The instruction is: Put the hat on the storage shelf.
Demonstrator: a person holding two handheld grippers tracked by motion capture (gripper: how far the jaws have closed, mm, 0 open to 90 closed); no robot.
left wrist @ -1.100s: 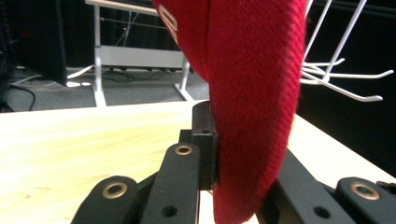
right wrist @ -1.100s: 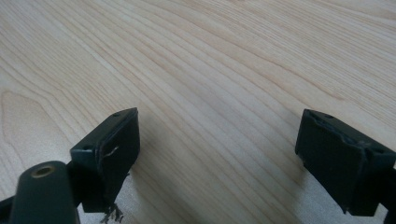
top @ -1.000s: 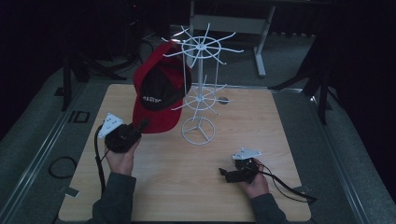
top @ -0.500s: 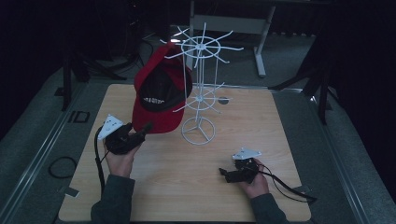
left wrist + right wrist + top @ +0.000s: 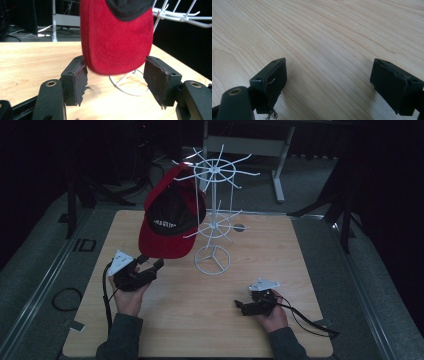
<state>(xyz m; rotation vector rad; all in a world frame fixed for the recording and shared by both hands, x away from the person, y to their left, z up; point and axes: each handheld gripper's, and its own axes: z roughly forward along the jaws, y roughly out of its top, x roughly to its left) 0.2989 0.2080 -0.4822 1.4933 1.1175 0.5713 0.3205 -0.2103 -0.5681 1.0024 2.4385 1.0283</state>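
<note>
A red cap point(image 5: 170, 220) hangs from the white wire rack point(image 5: 214, 215) at upper centre. The left hand-held gripper point(image 5: 148, 268), jaws spread, sits just below its brim. The right hand-held gripper point(image 5: 241, 307) rests agape on the tabletop point(image 5: 280, 255), lower right.

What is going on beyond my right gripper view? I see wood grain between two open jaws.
Observer: Your right gripper lies low over the wooden table near the person's edge, with a white wire rack standing farther out.
Operator: Anything on that rack?
Observer: A red cap with a black front panel hangs from one of its upper arms, on the person's left side.
Operator: And the other hand?
Observer: The left gripper is raised to the cap. In the left gripper view its jaws stand open on either side of the brim, not closed on it.
</note>
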